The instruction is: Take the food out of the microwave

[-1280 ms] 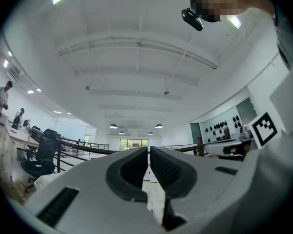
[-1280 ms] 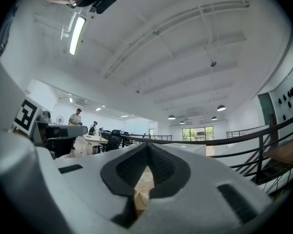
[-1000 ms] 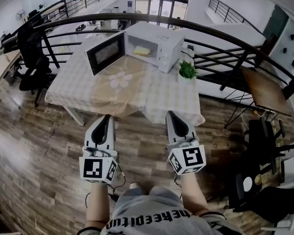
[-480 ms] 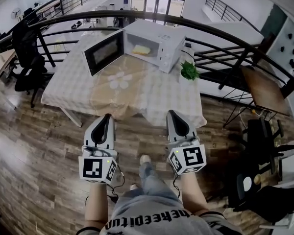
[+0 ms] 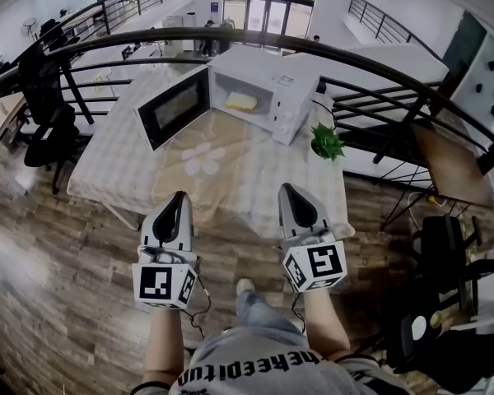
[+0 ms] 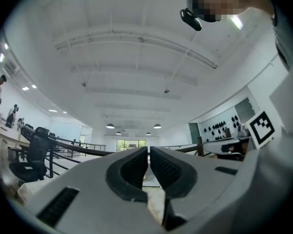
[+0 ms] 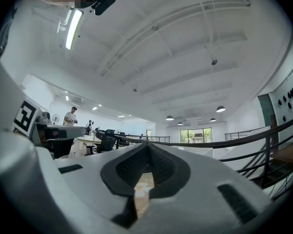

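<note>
A white microwave [image 5: 267,85] stands at the far side of a table with a checked cloth [image 5: 107,167]. Its door [image 5: 174,105] hangs open to the left. Inside lies a pale yellow piece of food [image 5: 241,101]. Both grippers are held side by side in front of the person, short of the table's near edge and pointing toward it. My left gripper [image 5: 179,196] [image 6: 149,151] is shut with nothing between its pads. My right gripper [image 5: 289,190] [image 7: 149,149] is likewise shut and empty.
A small potted plant [image 5: 326,142] stands right of the microwave. A curved black railing [image 5: 379,68] runs behind the table. Black office chairs [image 5: 49,130] are at the left, a wooden table [image 5: 445,159] and black stands [image 5: 436,237] at the right. The floor is wood planks.
The person has stepped forward: the table and microwave sit nearer and larger in the head view. Both grippers were carried along with them and stayed shut.
</note>
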